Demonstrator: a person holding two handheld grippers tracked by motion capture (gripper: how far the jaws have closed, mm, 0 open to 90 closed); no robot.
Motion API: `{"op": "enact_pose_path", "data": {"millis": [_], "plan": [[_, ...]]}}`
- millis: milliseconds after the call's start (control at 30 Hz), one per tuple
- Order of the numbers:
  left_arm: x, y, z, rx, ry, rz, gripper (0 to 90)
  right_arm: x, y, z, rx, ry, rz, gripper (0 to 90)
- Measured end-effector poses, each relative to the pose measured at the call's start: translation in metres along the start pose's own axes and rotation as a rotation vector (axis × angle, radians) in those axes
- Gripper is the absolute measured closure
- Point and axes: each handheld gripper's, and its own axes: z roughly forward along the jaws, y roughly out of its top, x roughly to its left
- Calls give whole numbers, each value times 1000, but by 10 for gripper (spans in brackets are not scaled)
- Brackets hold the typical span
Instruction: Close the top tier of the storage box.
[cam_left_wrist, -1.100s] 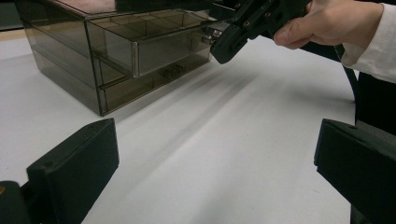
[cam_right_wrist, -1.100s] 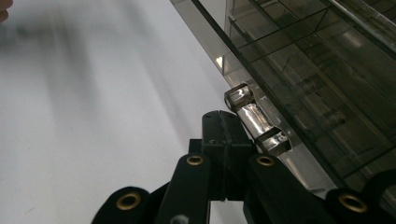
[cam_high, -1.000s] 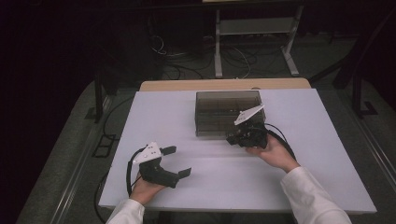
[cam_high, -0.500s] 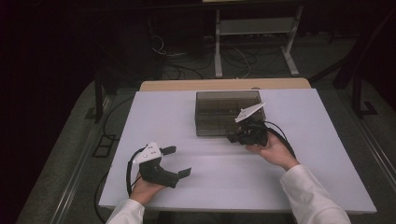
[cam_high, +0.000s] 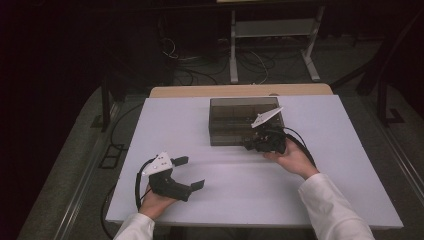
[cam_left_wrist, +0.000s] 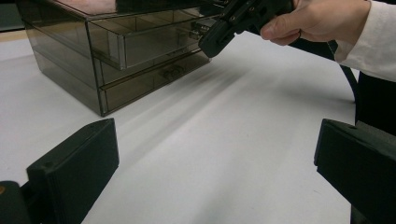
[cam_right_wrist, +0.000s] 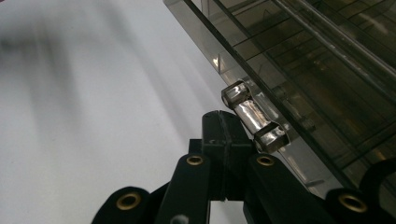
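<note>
Currently the right gripper (cam_high: 251, 145) is resting against the front of the smoked drawer box (cam_high: 235, 120), which is sitting on the white table (cam_high: 350, 200) toward its far edge, somewhat right of the middle. Seen along the right gripper's own jaws, they are pressed fully together with nothing between them, and their tips are lying just beside the clear bar handle (cam_right_wrist: 253, 117) of a drawer, touching or nearly so; I cannot tell which. The left gripper (cam_high: 189, 172) is hovering near the table's near-left corner, well apart from the box, its jaws standing wide and empty. The left gripper view is showing the upper drawer (cam_left_wrist: 149, 39) standing slightly proud of the one below. Judging by this, the step in hand is working that drawer by its handle. To do it well, the closed tips should bear squarely on the handle's middle and travel straight along the drawer's slide, level, slowly, so the light box is not skidding or twisting; the idle hand could be bracing the box. The box's long axis is running parallel to the table's far edge, its drawer fronts facing the near edge and the person.
</note>
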Motion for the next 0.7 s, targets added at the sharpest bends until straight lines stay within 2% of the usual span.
{"op": "enact_pose_path", "data": {"millis": [700], "plan": [[0, 0, 0, 1, -1, 2, 0, -9, 2, 3, -19, -2, 21, 889]]}}
